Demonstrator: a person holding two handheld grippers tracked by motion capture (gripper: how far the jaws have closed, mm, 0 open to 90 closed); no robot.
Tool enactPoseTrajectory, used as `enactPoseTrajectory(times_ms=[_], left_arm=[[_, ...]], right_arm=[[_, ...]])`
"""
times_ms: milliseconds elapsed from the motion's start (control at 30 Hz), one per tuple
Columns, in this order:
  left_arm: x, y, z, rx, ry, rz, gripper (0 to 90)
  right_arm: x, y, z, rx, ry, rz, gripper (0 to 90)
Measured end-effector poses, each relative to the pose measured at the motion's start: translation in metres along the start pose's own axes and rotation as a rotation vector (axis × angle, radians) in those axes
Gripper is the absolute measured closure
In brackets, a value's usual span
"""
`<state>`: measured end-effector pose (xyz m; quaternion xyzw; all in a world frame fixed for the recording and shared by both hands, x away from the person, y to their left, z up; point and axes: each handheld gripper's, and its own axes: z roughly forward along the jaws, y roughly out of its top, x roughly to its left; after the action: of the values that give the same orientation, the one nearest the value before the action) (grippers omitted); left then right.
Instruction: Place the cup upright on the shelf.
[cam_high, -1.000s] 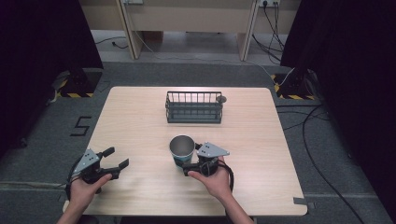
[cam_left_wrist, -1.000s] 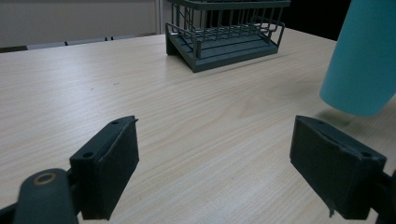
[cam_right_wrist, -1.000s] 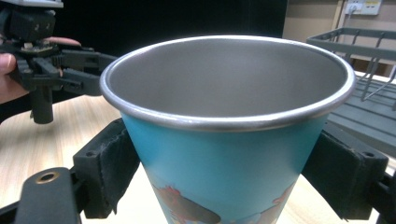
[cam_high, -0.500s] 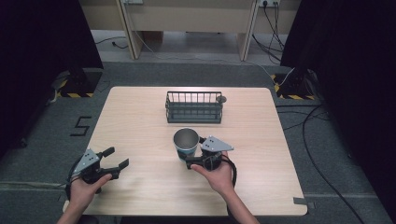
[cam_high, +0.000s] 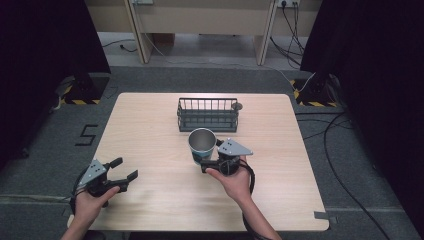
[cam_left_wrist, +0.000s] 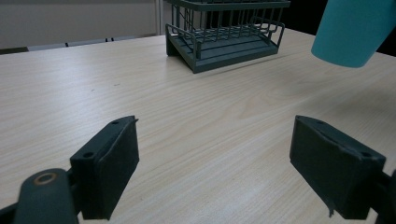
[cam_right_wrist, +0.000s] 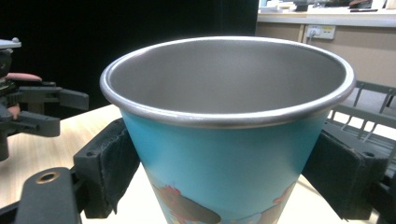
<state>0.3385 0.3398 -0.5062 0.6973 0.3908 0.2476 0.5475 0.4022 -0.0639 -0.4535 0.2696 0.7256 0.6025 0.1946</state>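
Observation:
A teal cup (cam_high: 201, 145) with a bare metal inside hangs upright above the middle of the table, just in front of a dark wire basket (cam_high: 207, 114). My right gripper (cam_high: 204, 161) is shut on the cup (cam_right_wrist: 224, 140), one pad on each side of its lower wall. The cup's base is clear of the wood in the left gripper view (cam_left_wrist: 352, 28). My left gripper (cam_high: 125, 168) rests at the table's front left, open, with only bare wood between its pads (cam_left_wrist: 229, 172). The basket (cam_left_wrist: 226, 32) holds nothing that I can see.
The light wooden table (cam_high: 150, 125) has free room left and right of the basket. A small round knob (cam_high: 238, 106) sits at the basket's right corner. Cables (cam_high: 345, 130) trail on the grey floor to the right, and dark curtains flank both sides.
My right gripper has carried the cup up off the table and forward toward the basket. The left gripper has stayed in place, open.

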Motion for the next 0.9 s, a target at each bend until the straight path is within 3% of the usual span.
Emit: enactPoseTrajectory(times_ms=[900], left_arm=[[0.0,0.0,0.0,-0.003,0.0,0.001,15.2]], right_arm=[[-0.019,0.02,0.009,-0.052,-0.068,0.014,16.8]])
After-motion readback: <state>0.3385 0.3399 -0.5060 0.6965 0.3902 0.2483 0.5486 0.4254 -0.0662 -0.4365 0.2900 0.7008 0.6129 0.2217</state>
